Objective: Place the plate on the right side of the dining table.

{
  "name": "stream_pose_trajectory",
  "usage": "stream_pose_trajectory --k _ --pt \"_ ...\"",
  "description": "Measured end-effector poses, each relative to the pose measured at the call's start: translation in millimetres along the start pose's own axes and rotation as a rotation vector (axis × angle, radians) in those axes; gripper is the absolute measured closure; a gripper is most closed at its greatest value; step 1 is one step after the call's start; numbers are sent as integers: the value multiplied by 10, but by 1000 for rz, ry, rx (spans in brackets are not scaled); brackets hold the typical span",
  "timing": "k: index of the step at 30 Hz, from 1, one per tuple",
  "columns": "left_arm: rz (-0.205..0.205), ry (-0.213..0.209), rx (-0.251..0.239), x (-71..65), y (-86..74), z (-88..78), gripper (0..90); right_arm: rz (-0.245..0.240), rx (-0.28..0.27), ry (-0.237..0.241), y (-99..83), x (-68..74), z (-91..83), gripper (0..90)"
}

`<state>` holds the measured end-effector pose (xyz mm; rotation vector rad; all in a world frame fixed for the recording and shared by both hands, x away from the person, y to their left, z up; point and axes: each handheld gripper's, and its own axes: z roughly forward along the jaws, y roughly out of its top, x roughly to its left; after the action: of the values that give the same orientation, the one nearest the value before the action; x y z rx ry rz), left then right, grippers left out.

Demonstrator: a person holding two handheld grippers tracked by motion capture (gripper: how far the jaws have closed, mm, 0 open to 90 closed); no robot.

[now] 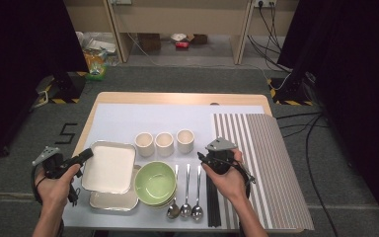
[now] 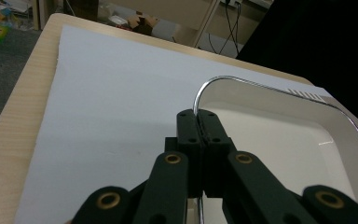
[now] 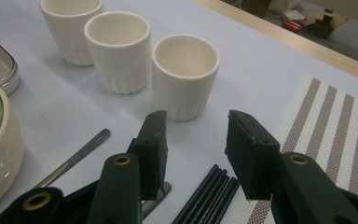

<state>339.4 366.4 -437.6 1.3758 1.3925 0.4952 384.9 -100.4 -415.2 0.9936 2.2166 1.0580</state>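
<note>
High view: my left gripper (image 1: pixel 81 157) is clamped on the near-left rim of the upper tray (image 1: pixel 109 167). That tray's long axis runs away from me; it sits stacked, slightly tilted, on a second tray (image 1: pixel 112 201), at the table's (image 1: pixel 177 98) left front. Both trays look empty. Green bowl (image 1: pixel 155 182) sits nested in another bowl, nothing inside. Three cups (image 1: pixel 164 143) stand in a row behind. My right gripper (image 1: pixel 208 158) hovers over the black chopsticks (image 1: pixel 212 207).

Left gripper view: jaws together on the tray's thin metal rim; white tray floor bare.

Right gripper view: jaws apart, nothing between; cups upright, interiors empty; chopsticks lie below, pointing away.
</note>
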Motion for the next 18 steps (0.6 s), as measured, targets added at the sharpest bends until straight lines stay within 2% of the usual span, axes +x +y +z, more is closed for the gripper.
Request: stream_pose_trajectory --k 8,18 --pt "6 -19 -54 -1 82 45 888 1 -6 4 10 1 6 588" --pt "4 -39 -91 -17 159 127 889 14 -20 1 28 0 10 588"
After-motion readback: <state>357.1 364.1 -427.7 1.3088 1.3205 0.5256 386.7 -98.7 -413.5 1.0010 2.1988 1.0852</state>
